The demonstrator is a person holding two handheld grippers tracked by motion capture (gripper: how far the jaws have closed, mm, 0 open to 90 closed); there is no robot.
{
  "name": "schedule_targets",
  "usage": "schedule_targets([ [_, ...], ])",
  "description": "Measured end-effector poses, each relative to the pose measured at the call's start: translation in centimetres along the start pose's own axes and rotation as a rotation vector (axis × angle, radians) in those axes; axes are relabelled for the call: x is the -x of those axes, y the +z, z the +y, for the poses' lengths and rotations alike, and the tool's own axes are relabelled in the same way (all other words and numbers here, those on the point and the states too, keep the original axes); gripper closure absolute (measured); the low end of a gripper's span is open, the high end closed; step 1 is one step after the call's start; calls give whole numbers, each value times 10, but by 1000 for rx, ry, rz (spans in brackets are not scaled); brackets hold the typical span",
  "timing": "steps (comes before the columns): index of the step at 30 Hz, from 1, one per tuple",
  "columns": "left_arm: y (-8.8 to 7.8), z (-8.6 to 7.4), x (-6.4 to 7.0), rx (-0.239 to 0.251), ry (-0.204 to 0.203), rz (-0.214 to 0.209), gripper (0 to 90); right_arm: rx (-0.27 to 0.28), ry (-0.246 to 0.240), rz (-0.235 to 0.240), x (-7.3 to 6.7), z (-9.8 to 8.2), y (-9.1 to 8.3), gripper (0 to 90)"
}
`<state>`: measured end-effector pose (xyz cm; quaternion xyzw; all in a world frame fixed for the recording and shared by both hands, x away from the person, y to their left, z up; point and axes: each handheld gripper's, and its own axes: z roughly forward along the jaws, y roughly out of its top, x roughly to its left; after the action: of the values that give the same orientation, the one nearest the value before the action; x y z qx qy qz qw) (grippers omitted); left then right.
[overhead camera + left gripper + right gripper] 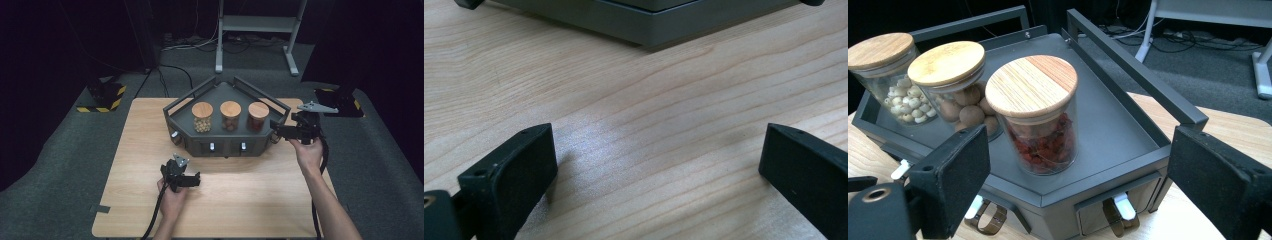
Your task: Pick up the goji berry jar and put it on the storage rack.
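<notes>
A dark grey organiser tray (pixel 220 94) (pixel 1108 120) with small drawers stands at the table's far middle. Three glass jars with wooden lids stand in it: pale beads (pixel 202 118) (pixel 892 85), brown balls (pixel 230 116) (pixel 950 90), red pieces (pixel 258 116) (pixel 1037 117). My right gripper (pixel 275 128) (pixel 1075 185) is open at the tray's right end, jaws pointing left toward the red jar, nothing between them. My left gripper (pixel 196 180) (pixel 654 170) hovers open over bare wood in front of the tray, jaws pointing right.
The wooden table (pixel 250 200) has room in front of the tray and at both sides. Drawer pulls (pixel 1115 207) line the tray's front wall. Beyond the table are grey carpet, cables and a metal stand (pixel 260 25).
</notes>
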<state>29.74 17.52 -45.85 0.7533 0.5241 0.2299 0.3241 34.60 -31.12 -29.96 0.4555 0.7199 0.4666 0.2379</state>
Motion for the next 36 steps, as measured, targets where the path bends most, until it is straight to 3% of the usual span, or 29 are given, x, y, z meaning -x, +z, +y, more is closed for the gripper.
schedule_targets([
  [36, 0, 0, 0, 0, 0, 0, 21, 3, 39, 13, 18, -35, -18, 98],
])
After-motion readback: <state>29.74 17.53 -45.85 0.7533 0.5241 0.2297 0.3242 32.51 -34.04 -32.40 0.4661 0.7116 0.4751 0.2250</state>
